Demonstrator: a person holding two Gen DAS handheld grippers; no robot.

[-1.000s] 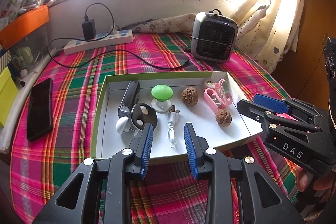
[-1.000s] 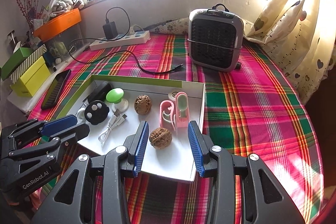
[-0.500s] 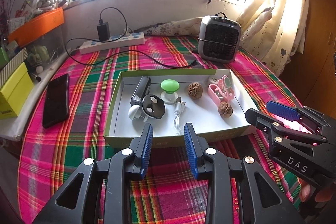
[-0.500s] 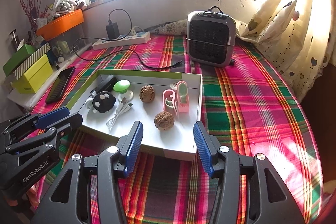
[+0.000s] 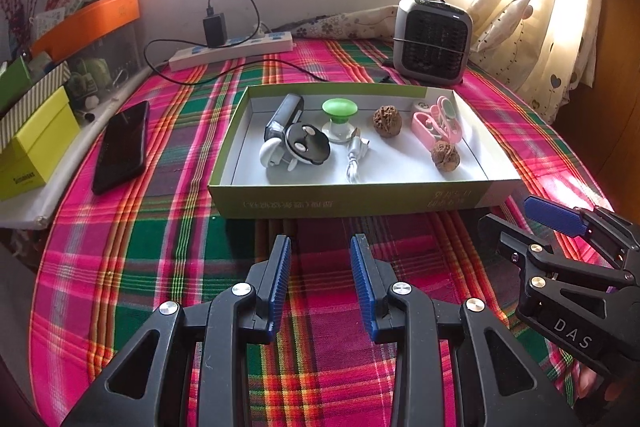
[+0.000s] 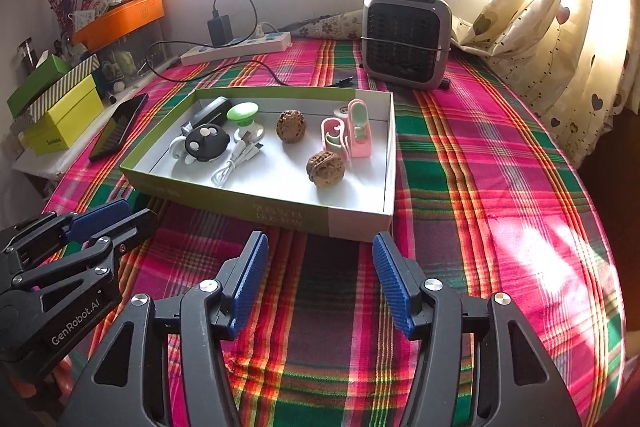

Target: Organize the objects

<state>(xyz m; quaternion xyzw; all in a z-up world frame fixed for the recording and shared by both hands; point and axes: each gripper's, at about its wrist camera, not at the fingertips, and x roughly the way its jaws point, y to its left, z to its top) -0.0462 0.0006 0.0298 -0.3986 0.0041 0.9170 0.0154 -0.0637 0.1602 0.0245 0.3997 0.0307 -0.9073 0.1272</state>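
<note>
**Grippers back away from filled tray**

Both grippers have withdrawn from the tray [image 6: 352,223], now at 12 o'clock on the plaid counter [image 6: 480,187]. Left gripper [image 5: 320,283] half-open, empty; right gripper [image 6: 320,283] opening, empty. Walnuts [image 6: 325,169] inside; sorting looks finished.

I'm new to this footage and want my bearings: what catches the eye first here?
A shallow green-edged box on the bright plaid cloth holds two walnuts, a green-topped knob and pink clips. Both grippers hover empty before it; a grey heater stands behind.
</note>
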